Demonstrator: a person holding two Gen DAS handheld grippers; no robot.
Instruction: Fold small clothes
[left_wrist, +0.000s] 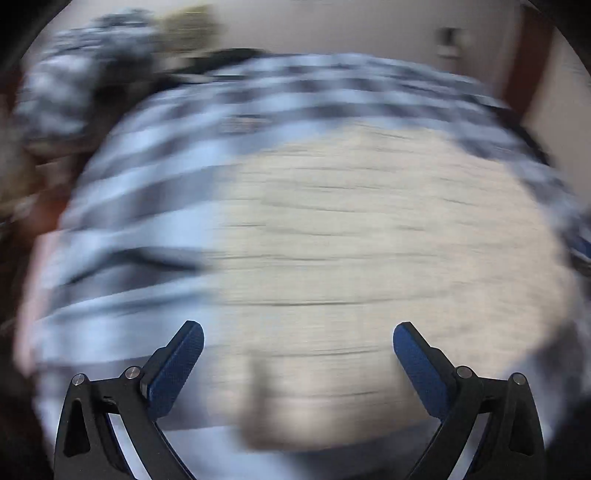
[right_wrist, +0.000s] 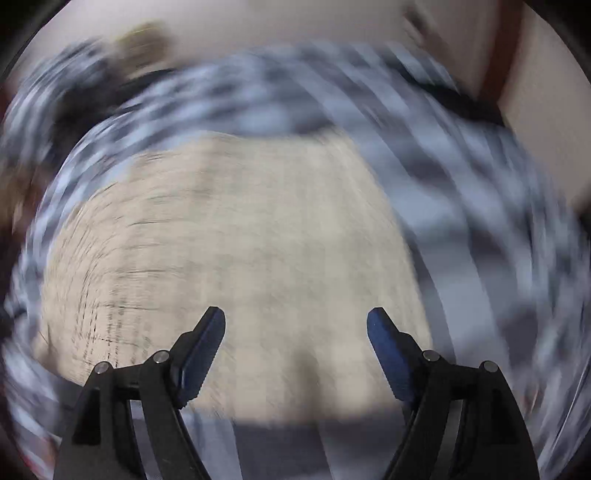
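Note:
Both views are heavily motion-blurred. A beige knitted garment (left_wrist: 369, 236) lies flat on a blue-and-white checked cloth (left_wrist: 122, 206) that covers the surface. My left gripper (left_wrist: 298, 332) hangs above the garment's near part, its blue-padded fingers wide apart with nothing between them. In the right wrist view the same beige garment (right_wrist: 236, 240) fills the middle, with the checked cloth (right_wrist: 480, 221) around it. My right gripper (right_wrist: 295, 319) is open above the garment's near edge, and nothing sits between its pads.
A crumpled pile of checked fabric (left_wrist: 81, 74) sits at the far left. Behind the surface stand a pale wall (left_wrist: 332, 26) and a reddish-brown door frame (left_wrist: 528, 62). A dark edge (right_wrist: 465, 103) borders the cloth at the back right.

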